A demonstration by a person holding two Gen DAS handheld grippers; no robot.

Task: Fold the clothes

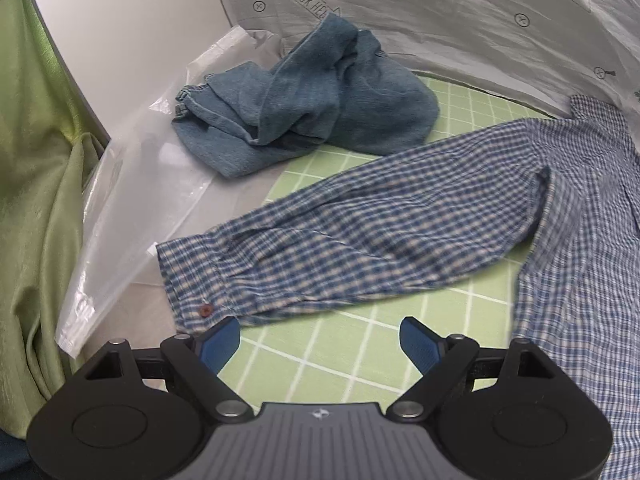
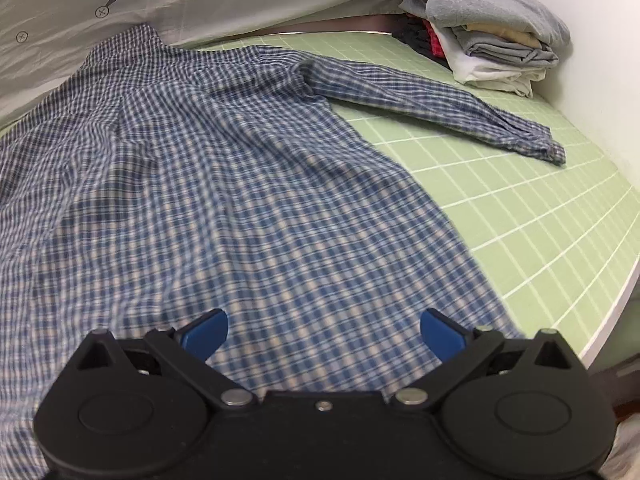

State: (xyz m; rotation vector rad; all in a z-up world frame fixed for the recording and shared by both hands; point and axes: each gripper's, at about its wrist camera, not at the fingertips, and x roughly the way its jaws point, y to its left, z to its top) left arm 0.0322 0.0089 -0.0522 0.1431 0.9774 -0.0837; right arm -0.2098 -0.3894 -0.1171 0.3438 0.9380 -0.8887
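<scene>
A blue and white checked shirt (image 2: pixel 208 184) lies spread flat on the green grid mat (image 2: pixel 520 208). Its one sleeve (image 1: pixel 360 232) stretches out to the left in the left wrist view, the cuff with a brown button (image 1: pixel 205 309) nearest me. The other sleeve (image 2: pixel 440 104) reaches right in the right wrist view. My left gripper (image 1: pixel 320 340) hangs open over bare mat just below that cuff, nothing between its blue pads. My right gripper (image 2: pixel 324 334) is open too, above the shirt's lower body near the hem.
A crumpled blue denim garment (image 1: pixel 304 100) lies at the mat's far left, on clear plastic sheeting (image 1: pixel 132 208). A stack of folded clothes (image 2: pixel 488 28) sits at the far right corner. A printed white sheet (image 1: pixel 440 12) rises behind. Green curtain (image 1: pixel 36 184) hangs left. The table edge (image 2: pixel 608 320) curves at right.
</scene>
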